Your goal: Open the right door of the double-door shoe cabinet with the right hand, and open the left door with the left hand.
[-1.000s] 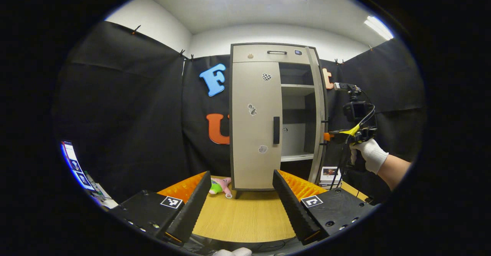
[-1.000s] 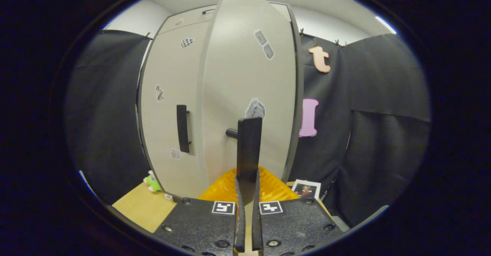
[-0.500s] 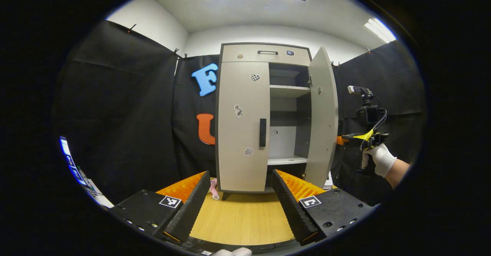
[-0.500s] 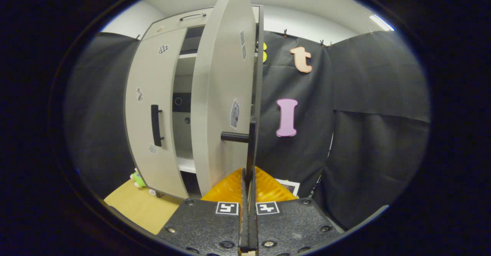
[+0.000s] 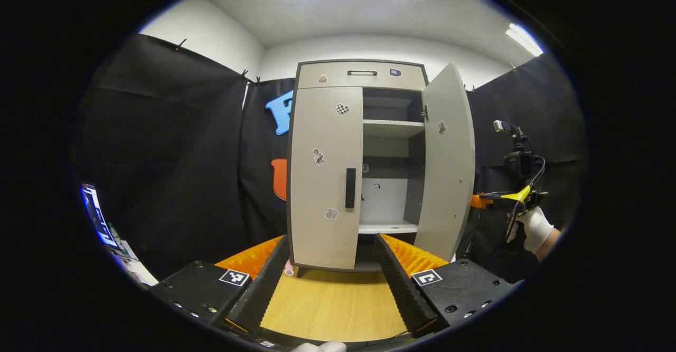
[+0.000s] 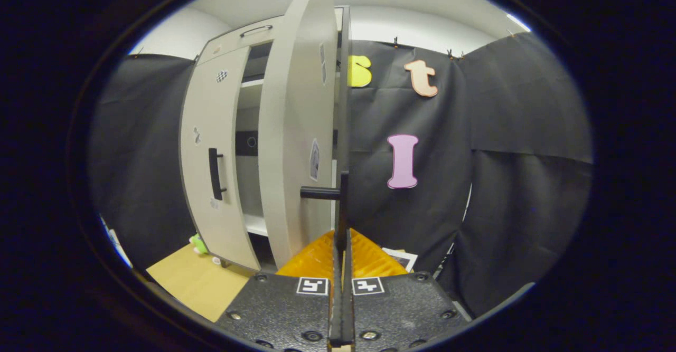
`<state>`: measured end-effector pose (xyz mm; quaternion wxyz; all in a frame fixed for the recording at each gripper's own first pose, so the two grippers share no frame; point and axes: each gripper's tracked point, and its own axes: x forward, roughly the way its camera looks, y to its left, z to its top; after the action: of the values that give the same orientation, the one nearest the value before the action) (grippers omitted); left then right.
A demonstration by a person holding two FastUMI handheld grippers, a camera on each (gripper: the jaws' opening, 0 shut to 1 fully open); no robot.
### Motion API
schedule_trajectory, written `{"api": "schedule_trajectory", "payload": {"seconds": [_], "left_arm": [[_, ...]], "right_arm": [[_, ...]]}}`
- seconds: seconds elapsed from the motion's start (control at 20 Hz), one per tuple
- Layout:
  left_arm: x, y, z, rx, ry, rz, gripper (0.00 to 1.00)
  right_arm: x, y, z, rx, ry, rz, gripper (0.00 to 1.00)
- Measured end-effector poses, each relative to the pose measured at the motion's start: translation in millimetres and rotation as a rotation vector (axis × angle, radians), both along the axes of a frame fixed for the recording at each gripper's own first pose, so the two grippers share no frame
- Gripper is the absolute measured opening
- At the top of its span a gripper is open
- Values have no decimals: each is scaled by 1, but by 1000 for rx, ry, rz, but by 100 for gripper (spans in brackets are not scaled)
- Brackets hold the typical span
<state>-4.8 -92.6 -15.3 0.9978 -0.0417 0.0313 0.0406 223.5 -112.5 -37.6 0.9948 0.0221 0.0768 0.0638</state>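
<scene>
hidden: your right door (image 5: 446, 162) covers its own handle | cut off: monitor (image 5: 95, 217) | too small: door stickers (image 5: 318, 156)

No legible text — anywhere

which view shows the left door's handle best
The left gripper view: the left door handle faces the camera squarely on the closed left door. The right gripper view shows it off to one side, seen obliquely.
</scene>
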Motion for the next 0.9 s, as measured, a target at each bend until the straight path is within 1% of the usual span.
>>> {"api": "schedule_trajectory", "payload": {"seconds": [0.15,0.3,0.4,0.45,0.5,0.6,0.65,0.7,0.75,0.8,0.85,0.9], "left_arm": [[-3,-2,0,7,3,9,96],[-9,2,1,12,2,11,96],[-11,10,1,14,1,12,96],[-12,14,0,11,0,10,96],[-12,20,1,7,0,7,96],[-13,31,1,6,-8,-3,96],[-13,37,1,12,-6,-7,96],[-13,44,-1,21,-6,-13,96],[-13,50,-2,27,-5,-18,96],[-13,57,-3,32,-5,-25,96],[-12,64,-5,37,-6,-26,96],[-13,74,-7,43,-11,-18,96]], "right_arm": [[-2,1,0,9,3,6,4],[-13,1,5,15,2,2,4],[-25,-3,8,-2,-3,-24,4],[-33,-5,13,-8,-12,-44,8],[-41,-8,17,-19,-26,-67,8],[-62,-10,28,-37,-55,-112,18],[-73,-3,32,-33,-64,-104,37],[-83,4,34,-29,-66,-105,44],[-94,9,35,-28,-66,-111,46],[-111,16,30,-22,-70,-109,52],[-124,28,27,-15,-70,-104,69],[-135,42,24,-6,-71,-93,75]]}}
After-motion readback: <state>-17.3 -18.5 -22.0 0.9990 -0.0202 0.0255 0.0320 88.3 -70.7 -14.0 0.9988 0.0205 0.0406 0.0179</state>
